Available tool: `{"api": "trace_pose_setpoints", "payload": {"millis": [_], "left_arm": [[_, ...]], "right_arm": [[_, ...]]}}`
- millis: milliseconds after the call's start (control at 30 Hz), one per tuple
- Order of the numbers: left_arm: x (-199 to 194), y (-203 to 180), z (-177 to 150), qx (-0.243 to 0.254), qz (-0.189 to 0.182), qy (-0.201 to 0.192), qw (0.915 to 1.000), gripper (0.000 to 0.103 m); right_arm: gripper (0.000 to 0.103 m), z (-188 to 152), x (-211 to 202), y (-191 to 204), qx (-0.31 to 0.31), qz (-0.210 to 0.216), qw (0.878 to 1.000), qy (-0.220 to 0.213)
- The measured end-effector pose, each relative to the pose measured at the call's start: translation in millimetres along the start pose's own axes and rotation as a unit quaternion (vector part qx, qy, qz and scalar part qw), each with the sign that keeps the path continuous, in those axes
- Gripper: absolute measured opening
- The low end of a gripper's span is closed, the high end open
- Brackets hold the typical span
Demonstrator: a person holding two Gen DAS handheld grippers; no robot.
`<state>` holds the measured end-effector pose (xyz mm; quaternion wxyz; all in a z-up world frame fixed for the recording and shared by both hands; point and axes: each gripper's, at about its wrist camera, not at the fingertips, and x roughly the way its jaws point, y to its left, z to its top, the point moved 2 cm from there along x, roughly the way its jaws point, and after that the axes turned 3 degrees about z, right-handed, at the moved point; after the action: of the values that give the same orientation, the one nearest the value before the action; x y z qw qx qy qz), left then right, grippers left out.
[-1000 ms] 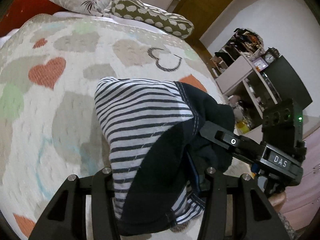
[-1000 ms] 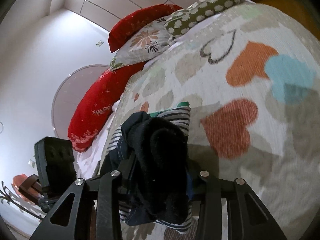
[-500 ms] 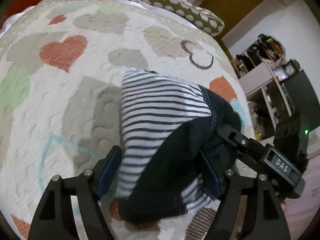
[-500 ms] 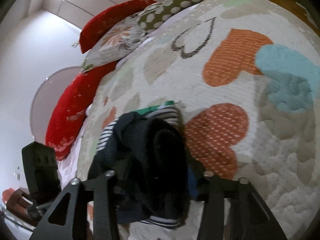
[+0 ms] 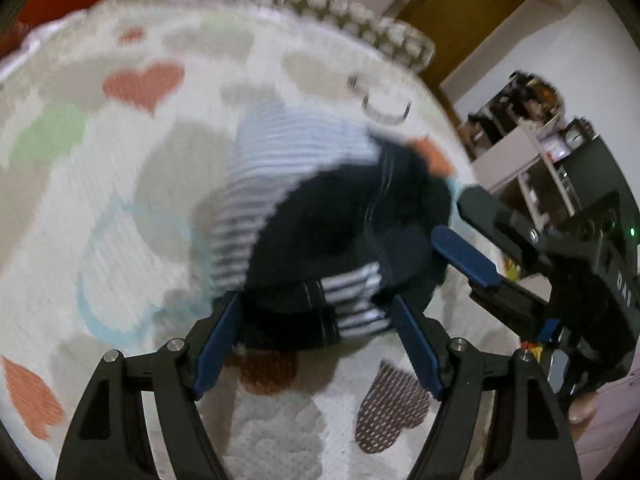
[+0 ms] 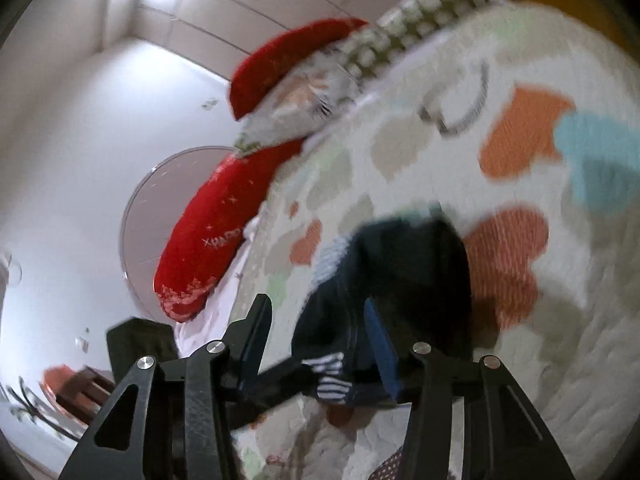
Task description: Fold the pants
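— On the heart-print bedspread [image 5: 100, 240], where are the pants [image 5: 320, 220]?
— Bunched there. Left gripper [image 5: 316, 344] and right gripper [image 6: 316, 344] both stand spread apart, holding nothing.

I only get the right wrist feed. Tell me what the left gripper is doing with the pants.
Observer: The left gripper is open. Its blue pads sit on either side of the near edge of the pants and are not clamped on it.
Operator: Describe the far half of the pants. Mine shows mostly dark cloth.
Observer: Beyond the dark part, a striped panel lies spread on the bedspread.
Operator: Report how my gripper looks from that side.
Observer: The right gripper is open at the right side of the pants. No cloth shows between its fingers, though the picture is blurred.
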<state>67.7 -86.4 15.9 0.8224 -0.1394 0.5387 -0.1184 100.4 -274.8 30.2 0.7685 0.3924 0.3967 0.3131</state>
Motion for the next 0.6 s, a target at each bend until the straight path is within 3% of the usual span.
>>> {"api": "trace_pose_setpoints", "payload": {"millis": [100, 167, 267, 400, 500, 600], "left_arm": [[3.4, -4.3, -6.9, 0.024, 0.017, -0.009, 0.9995, 0.076], [2.4, -5.3, -6.8, 0.029, 0.019, -0.011, 0.9994, 0.076], [4.0, -1.6, -4.8, 0.018, 0.011, -0.010, 0.9997, 0.076], [5.7, -0.8, -5.2, 0.018, 0.010, -0.014, 0.9997, 0.076], [8.7, -3.3, -4.7, 0.021, 0.012, -0.016, 0.9996, 0.077], [10.1, -3.4, -4.2, 0.022, 0.008, -0.017, 0.9996, 0.077]], "right_arm": [[0.052, -9.5, 8.7, -26.6, 0.047, -0.023, 0.999, 0.009], [0.052, -11.3, 6.7, -34.3, 0.064, -0.015, 0.998, 0.007], [0.054, -3.2, -0.4, -17.3, 0.035, -0.010, 0.999, -0.006], [0.054, 12.8, 9.4, 9.9, 0.008, 0.042, 0.999, 0.006], [0.054, 19.7, 41.9, 12.9, 0.024, 0.083, 0.995, 0.059], [0.054, 26.5, 70.6, -0.8, 0.032, 0.033, 0.996, 0.072]]}}
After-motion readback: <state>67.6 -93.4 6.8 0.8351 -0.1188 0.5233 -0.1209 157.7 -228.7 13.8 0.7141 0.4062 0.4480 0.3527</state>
